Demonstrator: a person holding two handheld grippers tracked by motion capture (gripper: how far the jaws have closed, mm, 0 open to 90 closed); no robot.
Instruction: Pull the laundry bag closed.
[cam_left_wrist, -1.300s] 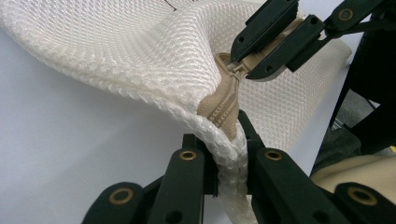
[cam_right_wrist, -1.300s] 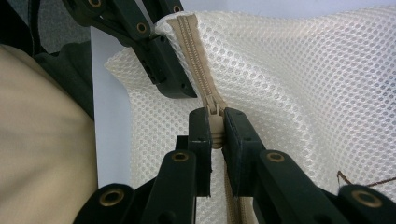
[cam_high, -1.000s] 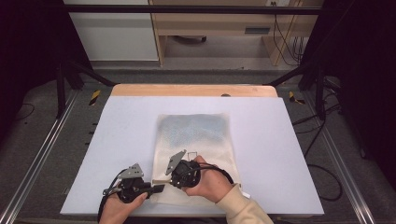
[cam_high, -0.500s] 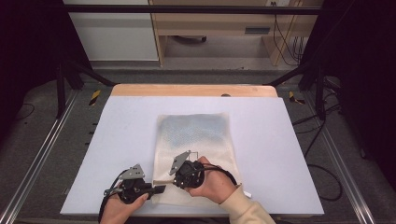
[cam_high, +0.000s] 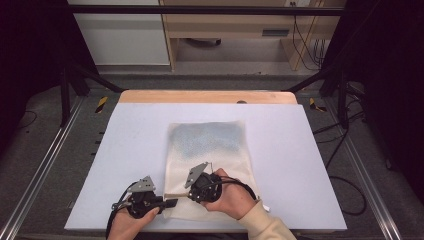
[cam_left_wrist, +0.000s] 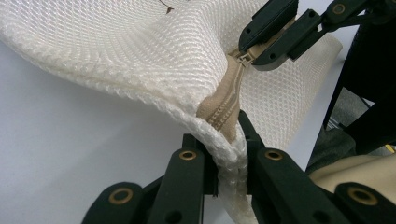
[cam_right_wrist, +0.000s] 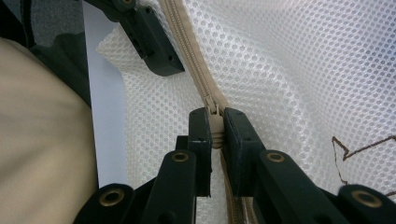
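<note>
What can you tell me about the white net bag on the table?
The white mesh bag lies flat on the pale table, something bluish showing through its far half. A beige zipper runs along its near edge. The left gripper pinches the bag's corner; the right gripper clamps the zipper pull.

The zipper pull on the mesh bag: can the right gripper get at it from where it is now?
Yes, it seems so. The right gripper is already shut on the zipper pull, with nothing between. The left gripper pinches the mesh bag at its corner, apart from the pull.
</note>
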